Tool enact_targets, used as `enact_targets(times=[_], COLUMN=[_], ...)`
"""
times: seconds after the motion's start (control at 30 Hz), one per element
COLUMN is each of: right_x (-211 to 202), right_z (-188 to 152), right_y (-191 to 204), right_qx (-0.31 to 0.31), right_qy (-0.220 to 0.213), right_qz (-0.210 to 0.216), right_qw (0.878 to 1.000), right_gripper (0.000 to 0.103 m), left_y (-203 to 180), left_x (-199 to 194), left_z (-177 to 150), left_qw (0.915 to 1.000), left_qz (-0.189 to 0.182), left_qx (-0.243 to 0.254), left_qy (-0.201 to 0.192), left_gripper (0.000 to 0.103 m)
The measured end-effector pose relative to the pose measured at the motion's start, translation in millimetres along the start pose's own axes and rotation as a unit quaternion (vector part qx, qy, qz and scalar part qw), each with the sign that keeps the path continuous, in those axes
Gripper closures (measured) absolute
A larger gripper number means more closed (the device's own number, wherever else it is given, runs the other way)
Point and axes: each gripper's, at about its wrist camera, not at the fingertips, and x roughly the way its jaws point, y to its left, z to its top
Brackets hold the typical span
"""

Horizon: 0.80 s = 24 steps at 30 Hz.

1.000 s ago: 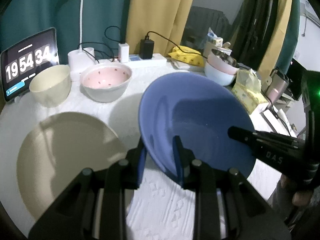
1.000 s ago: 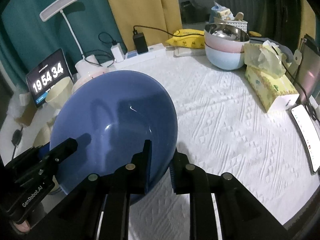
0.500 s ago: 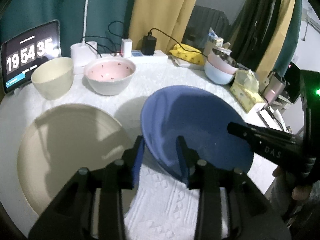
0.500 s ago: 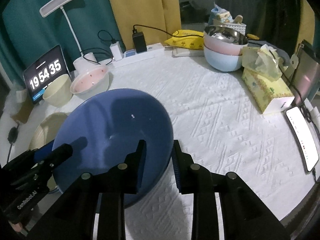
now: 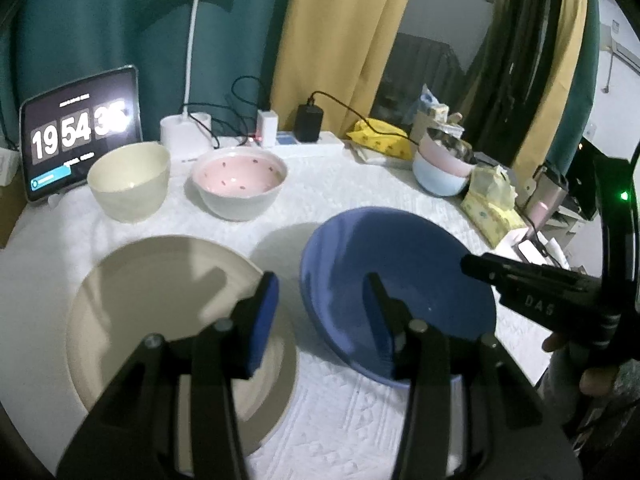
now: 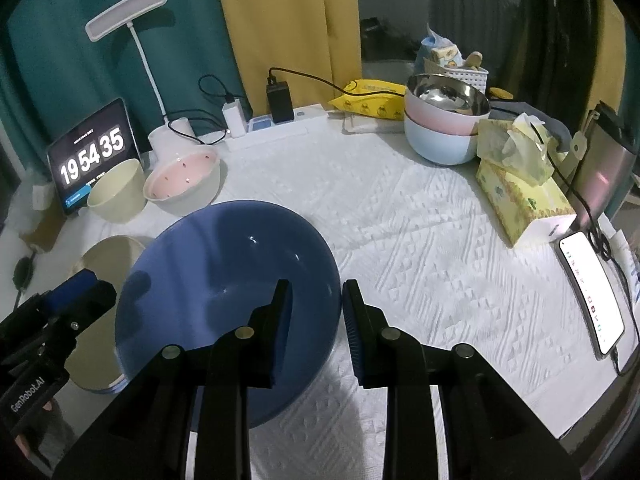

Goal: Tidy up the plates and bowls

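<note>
The blue plate [image 6: 224, 304] sits on the white tablecloth [image 6: 420, 256], just right of the beige plate [image 5: 168, 320], with its rims between the fingers of both tools. You are at the letting-go step, it seems, so finish it cleanly: let each pad come fully off the rim before you draw back, and pull away along the fingers, not sideways, so the plate is not dragged across the cloth or tipped into its neighbour.

Your left gripper [image 5: 320, 312] is opening, its jaws well apart around the plate's left rim, and neither pad appears to press on it. Your right gripper [image 6: 316, 320] is released too: the right rim lies in a narrow gap between the pads, with a sliver of space showing on the outer side. Both tools slope downward over the near edge of the table.

The cream bowl [image 5: 128, 180] and pink bowl [image 5: 240, 188] wait at the back, near the stacked bowls [image 6: 444, 128].
</note>
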Motion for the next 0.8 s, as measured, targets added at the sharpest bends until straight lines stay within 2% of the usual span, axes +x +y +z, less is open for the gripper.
enact_targets(times=[0.37, 0.8], right_x=[-12, -9], right_z=[18, 53], right_y=[13, 50], right_qx=[-0.021, -0.064], right_qy=[-0.027, -0.045], right_qz=[0.004, 0.029], right_qw=[0.999, 0.996], right_gripper=[0.076, 0.076], left_y=[11, 36], left_x=[-15, -22], left_z=[11, 38], left_qw=[0.9996, 0.998], left_qz=[0.014, 0.04], left_qx=[-0.005, -0.003], left_qy=[-0.024, -0.05], left_gripper=[0.057, 0.057])
